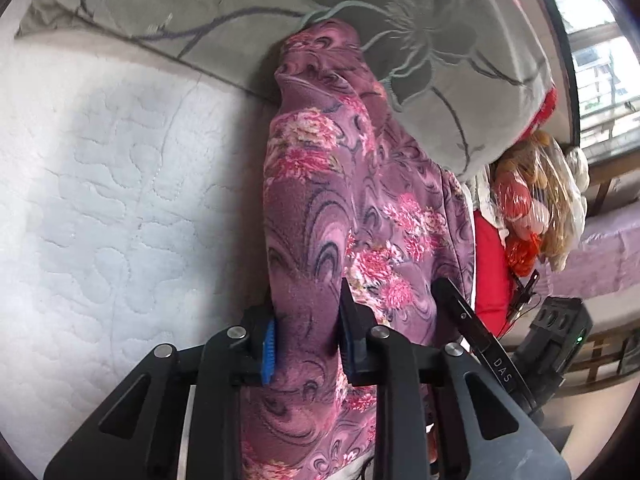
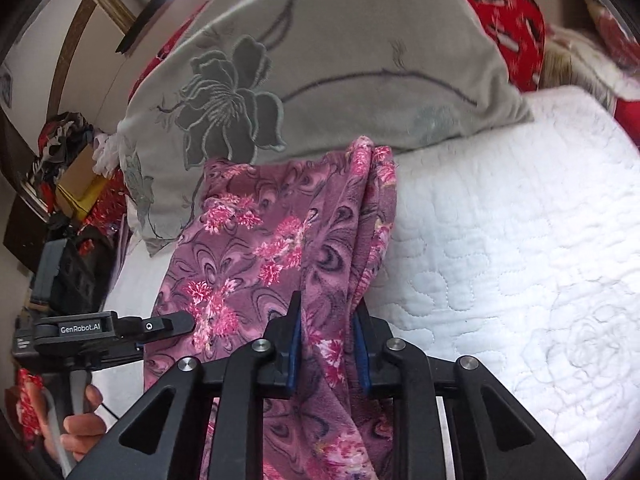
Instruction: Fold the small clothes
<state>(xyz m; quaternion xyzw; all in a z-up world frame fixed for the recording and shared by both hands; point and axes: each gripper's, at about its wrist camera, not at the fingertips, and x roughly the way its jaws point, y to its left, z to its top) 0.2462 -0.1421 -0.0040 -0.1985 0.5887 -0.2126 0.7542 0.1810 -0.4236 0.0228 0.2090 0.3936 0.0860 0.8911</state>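
White quilted bed [image 2: 520, 240] lies under both tongs; left tongs [image 1: 306, 344] and right tongs [image 2: 326, 352] each clamp the purple flowered fleece garment [image 2: 260, 248], stretched ahead toward the grey embroidered pillow [image 2: 320, 60]. Folding seems only begun.

"GenRobot.AI" — left gripper [image 2: 172, 326] body | "DAS" (rest hidden) — right gripper [image 1: 480, 332] side

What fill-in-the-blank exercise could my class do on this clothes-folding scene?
1. Both tools, left and right, are shut on the ____ floral garment.
2. The garment's far end reaches a grey ____.
3. The quilted bed cover is ____ in colour.

Missing words: purple; pillow; white
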